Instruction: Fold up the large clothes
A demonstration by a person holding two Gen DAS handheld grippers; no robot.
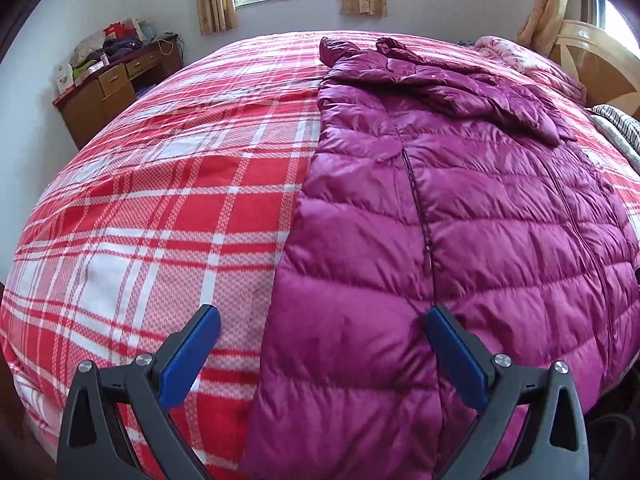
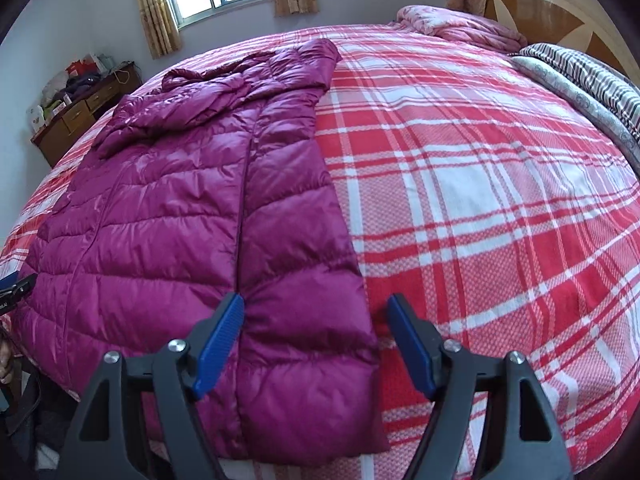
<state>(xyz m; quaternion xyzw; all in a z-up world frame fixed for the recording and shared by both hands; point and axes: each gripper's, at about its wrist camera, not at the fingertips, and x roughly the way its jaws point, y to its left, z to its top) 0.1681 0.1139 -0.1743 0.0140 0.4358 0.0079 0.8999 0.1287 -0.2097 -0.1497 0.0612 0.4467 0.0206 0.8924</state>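
Observation:
A long magenta quilted down coat point(image 1: 460, 200) lies flat on the bed, its hem toward me and its hood and folded-in sleeves at the far end. My left gripper point(image 1: 322, 314) hovers open over the coat's left edge near the hem. One blue pad is over the plaid cover and the other over the coat's zip line. In the right wrist view the coat point(image 2: 180, 200) fills the left half. My right gripper point(image 2: 315, 300) stands open over the coat's right edge near the hem, its pads clear of the fabric. A piece of the left gripper point(image 2: 16, 284) shows at the far left.
A red and white plaid cover point(image 2: 480, 200) spreads over the whole bed. A pink quilt point(image 2: 460, 28) and striped folded blankets point(image 2: 580, 76) lie by the wooden headboard point(image 2: 560, 8). A cluttered wooden desk point(image 1: 108, 84) stands against the far wall under a curtained window.

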